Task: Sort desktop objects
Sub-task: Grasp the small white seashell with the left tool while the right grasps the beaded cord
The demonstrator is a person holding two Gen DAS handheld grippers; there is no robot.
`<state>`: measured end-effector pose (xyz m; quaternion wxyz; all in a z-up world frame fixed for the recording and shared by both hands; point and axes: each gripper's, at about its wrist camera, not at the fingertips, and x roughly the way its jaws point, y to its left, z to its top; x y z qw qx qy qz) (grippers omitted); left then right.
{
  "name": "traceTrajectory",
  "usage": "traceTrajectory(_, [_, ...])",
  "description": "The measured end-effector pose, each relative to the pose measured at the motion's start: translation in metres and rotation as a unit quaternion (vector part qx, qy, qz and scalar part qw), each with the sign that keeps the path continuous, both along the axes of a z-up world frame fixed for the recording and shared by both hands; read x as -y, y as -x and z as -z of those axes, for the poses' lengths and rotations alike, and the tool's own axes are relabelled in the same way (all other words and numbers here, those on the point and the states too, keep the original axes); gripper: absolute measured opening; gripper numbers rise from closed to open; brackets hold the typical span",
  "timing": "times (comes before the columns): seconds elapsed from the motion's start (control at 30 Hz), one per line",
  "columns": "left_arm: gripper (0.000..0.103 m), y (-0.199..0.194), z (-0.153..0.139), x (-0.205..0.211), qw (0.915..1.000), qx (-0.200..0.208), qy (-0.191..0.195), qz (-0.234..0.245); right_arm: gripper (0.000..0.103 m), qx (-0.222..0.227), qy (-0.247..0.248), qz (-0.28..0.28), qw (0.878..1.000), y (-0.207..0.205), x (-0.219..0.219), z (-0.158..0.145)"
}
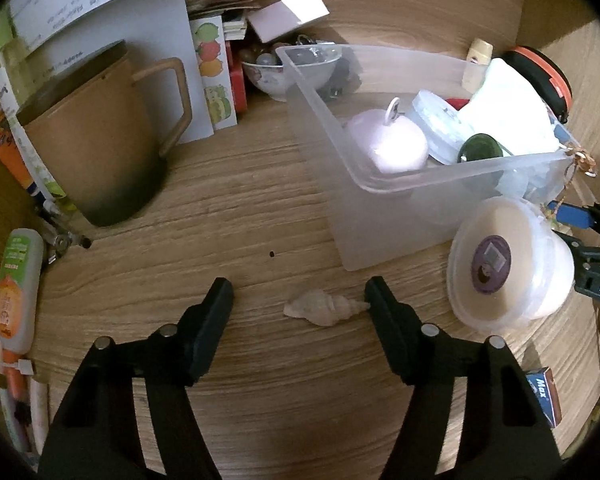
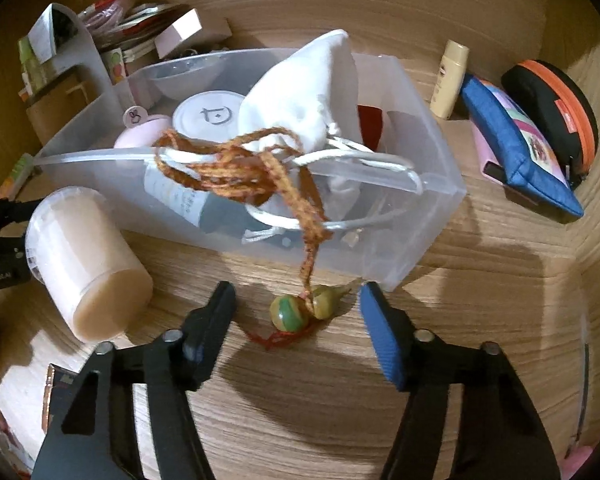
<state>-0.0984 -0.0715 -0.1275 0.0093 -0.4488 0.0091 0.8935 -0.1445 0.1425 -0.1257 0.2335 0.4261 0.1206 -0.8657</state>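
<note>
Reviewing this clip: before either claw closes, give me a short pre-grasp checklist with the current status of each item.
1. Left claw open: ok, jaws spread wide.
2. Seashell between the left jaws: ok, though off-centre, its tip at the right jaw.
3. Right claw open: ok.
4. Bead pendant between the right jaws: ok, lying on the desk.
5. Pendant's orange cord free: not ok, it is draped over the clear bin rim, tangled with the white pouch drawstrings.
6. Room in the bin for more: cannot tell; it already looks crowded.
</note>
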Motion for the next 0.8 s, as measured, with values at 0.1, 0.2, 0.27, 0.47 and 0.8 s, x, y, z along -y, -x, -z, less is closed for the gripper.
traceTrajectory(0.1, [0.061, -0.0004, -0.0009, -0.0012, 1.0, -0.003, 0.001, 0.001, 0.055, 0.0, 0.001, -0.002, 1.0, 0.0007, -0.0008, 0.0002])
traceTrajectory(0.2, [0.056, -0.0009, -0.0015, -0.0022, 1.0, -0.006, 0.002, 0.002, 0.052, -0.001, 0.001, -0.002, 1.0, 0.0014, -0.0017, -0.0006])
traceTrajectory(0.27, [0.053, -0.0016, -0.0017, -0.0037, 1.0, -0.007, 0.003, 0.005, 0.045, -0.002, 0.003, -0.004, 1.0, 0.0015, -0.003, -0.0012])
traceTrajectory(0.47, [0.041, -0.003, -0.0021, -0.0059, 0.9999, -0.011, 0.004, 0.012, 0.034, -0.001, 0.009, -0.015, 1.0, 0.001, 0.0002, -0.0018])
traceTrajectory(0.8, [0.041, -0.0039, -0.0022, -0.0029, 0.9999, -0.012, 0.01, -0.002, 0.016, 0.013, 0.031, -0.022, 0.999, -0.0041, -0.0066, -0.0046])
